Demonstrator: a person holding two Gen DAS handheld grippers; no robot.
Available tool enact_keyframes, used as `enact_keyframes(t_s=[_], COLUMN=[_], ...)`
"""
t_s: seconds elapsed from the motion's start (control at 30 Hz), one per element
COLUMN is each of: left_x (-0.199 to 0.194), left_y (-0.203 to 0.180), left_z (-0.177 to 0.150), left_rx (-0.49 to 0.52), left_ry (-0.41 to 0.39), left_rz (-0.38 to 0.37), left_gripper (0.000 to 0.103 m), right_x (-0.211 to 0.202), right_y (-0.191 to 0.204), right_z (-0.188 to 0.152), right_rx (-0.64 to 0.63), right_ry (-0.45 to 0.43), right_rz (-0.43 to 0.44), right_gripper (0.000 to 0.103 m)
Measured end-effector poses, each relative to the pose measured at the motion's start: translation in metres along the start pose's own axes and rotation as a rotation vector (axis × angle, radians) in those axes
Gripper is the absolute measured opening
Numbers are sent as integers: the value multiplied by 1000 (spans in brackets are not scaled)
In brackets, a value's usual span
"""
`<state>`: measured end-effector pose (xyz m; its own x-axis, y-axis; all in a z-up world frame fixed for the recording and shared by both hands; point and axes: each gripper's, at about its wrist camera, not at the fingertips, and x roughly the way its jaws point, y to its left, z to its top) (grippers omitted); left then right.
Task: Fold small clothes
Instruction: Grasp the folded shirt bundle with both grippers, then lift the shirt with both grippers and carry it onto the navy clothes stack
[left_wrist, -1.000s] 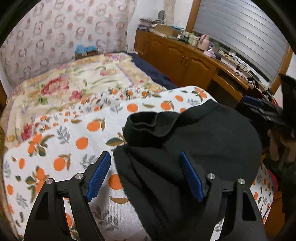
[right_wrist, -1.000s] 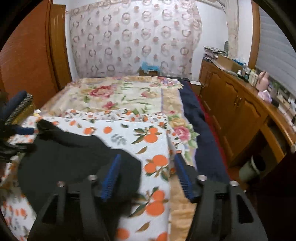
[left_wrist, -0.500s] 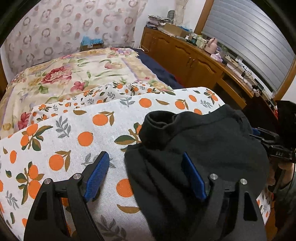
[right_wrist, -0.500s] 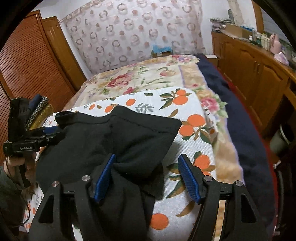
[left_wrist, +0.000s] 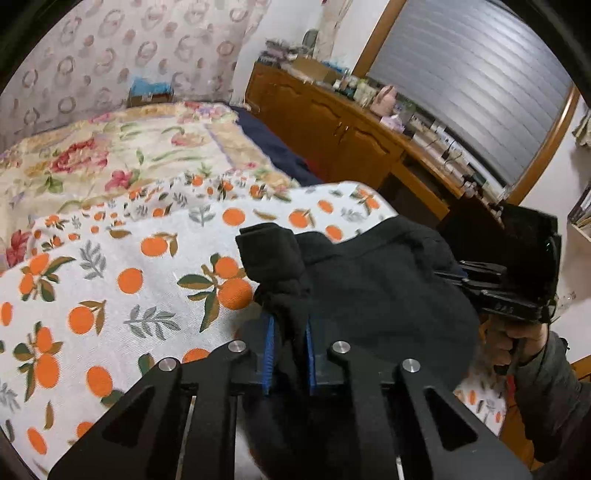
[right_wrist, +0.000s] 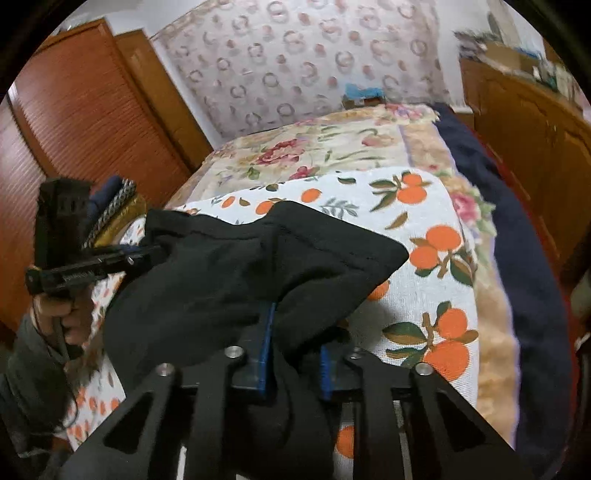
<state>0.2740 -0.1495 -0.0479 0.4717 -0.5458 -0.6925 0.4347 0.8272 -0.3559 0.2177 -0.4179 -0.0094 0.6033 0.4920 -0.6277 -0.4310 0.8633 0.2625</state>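
Garment (left_wrist: 373, 295) — black, pinched by both just-closed tools (left_wrist: 290, 332) (right_wrist: 295, 343) — covers orange-print cloth (left_wrist: 110, 280) beside wooden cabinets (left_wrist: 332, 129).

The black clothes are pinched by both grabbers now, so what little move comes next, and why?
Probably lift both together. The left gripper and right gripper have just closed onto the black garment, which sits bunched on the orange-print cloth; raising it should let it hang straight.

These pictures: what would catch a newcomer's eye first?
A black garment lies bunched on a white cloth with oranges spread over the near end of a bed. The left claw and right claw have just been closing and each now pinches a fold of it. Behind lies a floral quilt.
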Motion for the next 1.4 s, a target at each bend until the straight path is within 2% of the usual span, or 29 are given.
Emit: enact_keyframes(t_s=[0.17, 0.33, 0.53, 0.7, 0.97, 1.07, 1.2, 1.3, 1.4], left_x=[-49, -104, -176, -235, -305, -309, -298, -292, -287], left_y=[-17, -24, -7, 26, 92, 125, 173, 201, 218], left_z=[-2, -7, -15, -24, -51, -66, -90, -116, -133], left_rx=[20, 39, 34, -20, -133, -194, -313, -397, -438], left_ry=[-95, -202, -322, -428, -528, -534, -509, -508, -500], left_rz=[-20, 7, 94, 219, 373, 413, 455, 468, 477], left_gripper=[13, 12, 12, 12, 12, 12, 12, 12, 12], right_x=[-25, -37, -35, -12, 66, 107, 187, 246, 282], right_y=[22, 52, 106, 165, 254, 280, 326, 367, 390], right_z=[6, 17, 48, 79, 146, 173, 221, 236, 243], right_rx=[-60, -127, -232, -328, -486, -539, -598, -656, -729], right_ry=[-110, -184, -253, -290, -294, -266, -188, -143, -117], right_rz=[-28, -34, 33, 115, 218, 241, 237, 221, 206], right_gripper=[14, 13, 12, 12, 12, 12, 12, 11, 11])
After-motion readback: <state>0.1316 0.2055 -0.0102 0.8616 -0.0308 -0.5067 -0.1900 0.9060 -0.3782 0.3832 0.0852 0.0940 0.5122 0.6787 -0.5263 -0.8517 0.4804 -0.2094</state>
